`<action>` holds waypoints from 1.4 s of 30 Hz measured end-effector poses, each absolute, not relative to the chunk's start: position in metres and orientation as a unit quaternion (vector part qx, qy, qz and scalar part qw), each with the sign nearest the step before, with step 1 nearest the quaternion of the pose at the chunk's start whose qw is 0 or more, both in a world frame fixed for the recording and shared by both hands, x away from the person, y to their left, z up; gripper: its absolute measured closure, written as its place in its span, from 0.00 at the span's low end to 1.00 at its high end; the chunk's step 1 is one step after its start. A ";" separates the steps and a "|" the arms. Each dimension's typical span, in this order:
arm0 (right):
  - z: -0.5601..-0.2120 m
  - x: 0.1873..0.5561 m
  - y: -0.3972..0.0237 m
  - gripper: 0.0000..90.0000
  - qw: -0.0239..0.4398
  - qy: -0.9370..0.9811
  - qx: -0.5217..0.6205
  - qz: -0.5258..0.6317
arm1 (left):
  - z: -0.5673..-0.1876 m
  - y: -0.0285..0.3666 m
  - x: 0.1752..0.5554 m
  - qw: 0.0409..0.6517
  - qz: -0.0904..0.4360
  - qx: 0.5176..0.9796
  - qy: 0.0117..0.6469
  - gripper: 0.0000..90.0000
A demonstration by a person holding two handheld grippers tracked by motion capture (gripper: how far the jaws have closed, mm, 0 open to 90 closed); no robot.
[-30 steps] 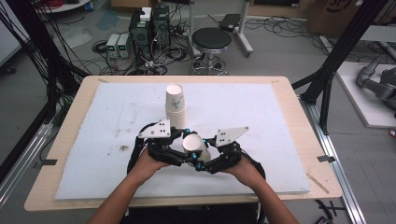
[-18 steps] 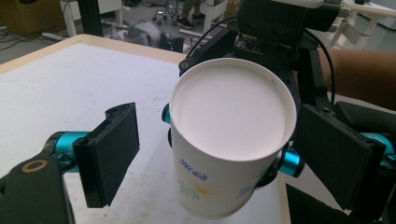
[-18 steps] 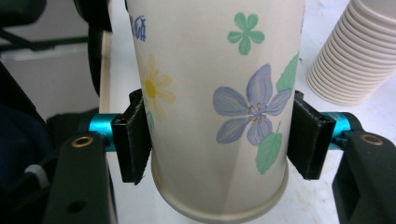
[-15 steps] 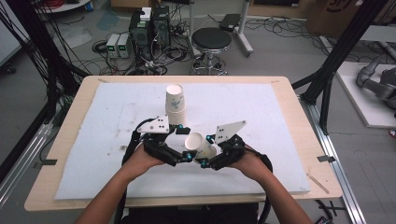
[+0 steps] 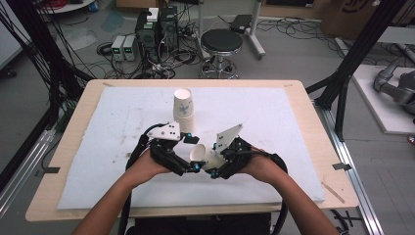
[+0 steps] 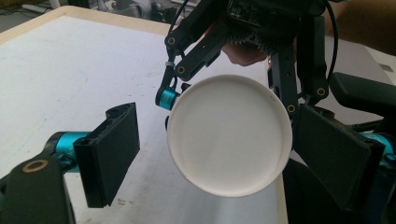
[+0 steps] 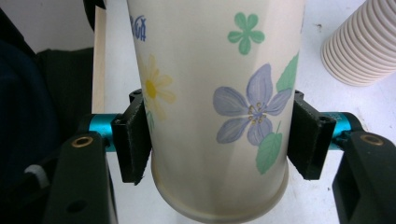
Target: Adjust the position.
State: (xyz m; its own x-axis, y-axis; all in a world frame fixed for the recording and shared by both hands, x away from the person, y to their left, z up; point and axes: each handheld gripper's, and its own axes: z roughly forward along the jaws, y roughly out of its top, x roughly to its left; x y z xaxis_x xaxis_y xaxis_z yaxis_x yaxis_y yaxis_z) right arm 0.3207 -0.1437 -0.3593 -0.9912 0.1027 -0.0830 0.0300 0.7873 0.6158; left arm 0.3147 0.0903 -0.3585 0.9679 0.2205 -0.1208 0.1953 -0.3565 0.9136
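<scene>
The table (image 5: 303,98), a pale wooden top covered by a white mat (image 5: 274,127), takes up the middle of the high view, with a black stool (image 5: 221,41) and boxes of electronics (image 5: 156,27) on the floor beyond its far edge. On the mat, past the hands, a stack of paper cups (image 5: 183,110) stands upright with its open mouth up; its ribbed lower rims also show at the top right corner of the right gripper view. Nearer the person, the two forearms come in from the bottom and the tools meet over the mat's near half. The right tool (image 7: 219,140) is clamped on a single flowered cup (image 7: 219,93): its two black pads press on opposite sides of the cup's wall, low down near the base, and the cup is held off the mat, tilted so its open mouth faces toward the left tool (image 6: 233,154). In the left gripper view the cup's round white mouth sits between that tool's two jaws, closer to the right-hand one, with a clear gap to the left-hand one. The left tool's jaws stand apart after having just been opening, not pressing on the cup's rim.
</scene>
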 end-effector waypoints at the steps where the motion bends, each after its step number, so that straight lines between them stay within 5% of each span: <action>1: -0.359 0.321 -0.144 0.37 0.056 0.944 0.035 0.324 | -0.358 0.090 0.315 0.553 0.011 0.823 0.126 0.17; 13: -0.358 0.318 -0.135 0.37 0.061 0.960 0.022 0.274 | -0.362 0.086 0.316 0.531 0.003 0.839 0.118 0.18; 22: -0.361 0.316 -0.132 0.37 0.052 0.965 0.016 0.258 | -0.367 0.082 0.317 0.503 -0.022 0.858 0.102 0.38; 27: -0.363 0.316 -0.132 0.31 0.051 0.967 0.019 0.248 | -0.368 0.081 0.316 0.501 -0.017 0.860 0.101 0.40; 29: -0.362 0.316 -0.134 0.21 0.052 0.963 0.028 0.265 | -0.368 0.082 0.317 0.503 -0.011 0.858 0.104 0.40; 42: -0.351 0.315 -0.169 0.21 0.031 0.910 0.078 0.405 | -0.378 0.099 0.314 0.559 -0.015 0.821 0.118 0.41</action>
